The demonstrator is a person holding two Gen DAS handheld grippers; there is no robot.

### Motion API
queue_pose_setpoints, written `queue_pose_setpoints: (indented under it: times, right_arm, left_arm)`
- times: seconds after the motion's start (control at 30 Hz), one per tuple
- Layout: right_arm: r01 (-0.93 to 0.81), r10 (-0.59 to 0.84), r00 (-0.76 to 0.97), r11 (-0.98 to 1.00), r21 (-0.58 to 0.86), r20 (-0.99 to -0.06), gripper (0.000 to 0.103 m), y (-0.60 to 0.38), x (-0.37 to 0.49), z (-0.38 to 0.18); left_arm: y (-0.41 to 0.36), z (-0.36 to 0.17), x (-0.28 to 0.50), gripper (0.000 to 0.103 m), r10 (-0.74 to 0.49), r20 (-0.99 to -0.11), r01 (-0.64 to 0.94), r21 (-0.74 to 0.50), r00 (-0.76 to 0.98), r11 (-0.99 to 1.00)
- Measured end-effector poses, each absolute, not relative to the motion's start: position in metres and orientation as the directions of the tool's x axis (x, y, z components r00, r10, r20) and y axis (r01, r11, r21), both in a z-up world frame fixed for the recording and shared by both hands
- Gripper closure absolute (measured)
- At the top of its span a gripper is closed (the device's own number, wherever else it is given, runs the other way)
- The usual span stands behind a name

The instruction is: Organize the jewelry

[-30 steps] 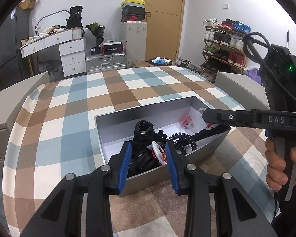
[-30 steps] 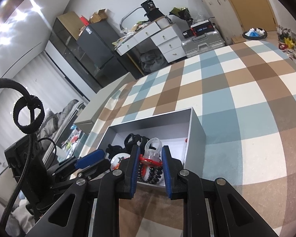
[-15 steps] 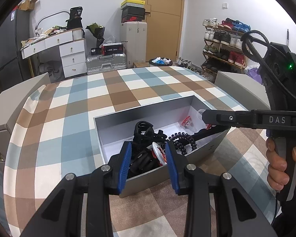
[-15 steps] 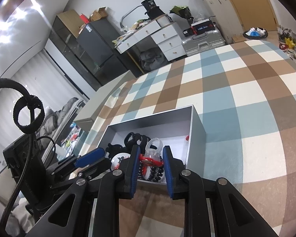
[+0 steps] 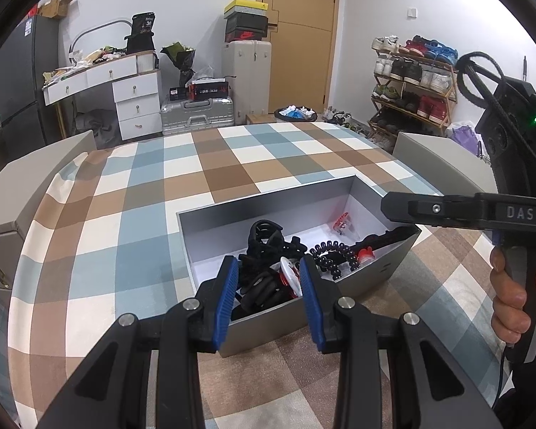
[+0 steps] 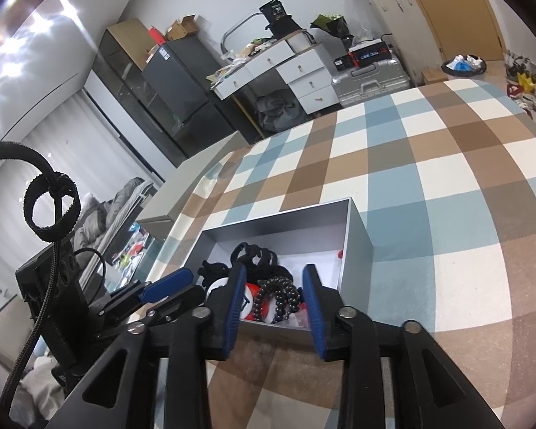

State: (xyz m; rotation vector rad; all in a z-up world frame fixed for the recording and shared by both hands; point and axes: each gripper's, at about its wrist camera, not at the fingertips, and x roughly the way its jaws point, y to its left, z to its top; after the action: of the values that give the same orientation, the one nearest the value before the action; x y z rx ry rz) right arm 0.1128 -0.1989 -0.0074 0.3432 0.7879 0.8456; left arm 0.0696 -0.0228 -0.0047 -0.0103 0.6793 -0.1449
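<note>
A grey open box sits on the checked tablecloth. It holds black hair clips, a dark bead bracelet, a red and clear piece and a red and white item. My left gripper is open and empty at the box's near edge. My right gripper is open and empty over the box's right end; a clear and red item lies in the box below it.
The checked tablecloth covers the table. Grey chair backs stand at both sides. A shoe rack, suitcases and a drawer desk stand beyond the table.
My right gripper opened and let go of the clear and red item, which now lies in the box. My left gripper stayed put.
</note>
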Motion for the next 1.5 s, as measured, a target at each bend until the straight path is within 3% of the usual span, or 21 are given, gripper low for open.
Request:
queue_pose_setpoints:
  times: [0.2,0.27,0.33,0.4,0.47,0.67,1.13,1.5]
  right_arm:
    - [-0.559,0.78,0.416,0.625,0.546,-0.467,0.031,-0.201,0.108,0.0]
    - [-0.565,0.777,0.425,0.629,0.534,-0.465,0.024,-0.202,0.105,0.004]
    - [-0.573,0.77,0.437,0.636,0.517,-0.464,0.016,-0.203,0.101,0.008]
    - [-0.589,0.773,0.441,0.632,0.504,-0.455,0.008,-0.204,0.097,0.01]
    - [-0.599,0.777,0.448,0.628,0.497,-0.442,0.0,-0.205,0.093,0.01]
    - [-0.623,0.757,0.49,0.651,0.434,-0.433,0.0,-0.206,0.082,0.009]
    - [-0.633,0.743,0.549,0.669,0.39,-0.383,0.0,-0.229,0.058,0.005]
    - [-0.669,0.715,0.589,0.693,0.267,-0.378,0.0,-0.204,0.054,0.011]
  left_arm:
    - [-0.022,-0.003,0.068,0.066,-0.123,-0.627,0.115,-0.054,0.77,0.992]
    - [-0.02,-0.001,0.065,0.054,-0.124,-0.626,0.112,-0.059,0.77,0.992]
    - [-0.016,0.002,0.06,0.032,-0.131,-0.609,0.107,-0.076,0.782,0.991]
    - [-0.012,0.005,0.055,0.023,-0.137,-0.582,0.103,-0.091,0.801,0.99]
    - [-0.01,0.007,0.053,0.022,-0.134,-0.569,0.094,-0.099,0.811,0.991]
    - [-0.009,0.009,0.046,0.001,-0.062,-0.52,0.032,-0.067,0.852,0.997]
    - [-0.004,-0.004,0.021,0.001,-0.014,-0.49,-0.002,-0.033,0.872,0.999]
    - [0.002,-0.006,0.015,0.001,-0.002,-0.46,-0.023,-0.049,0.888,0.999]
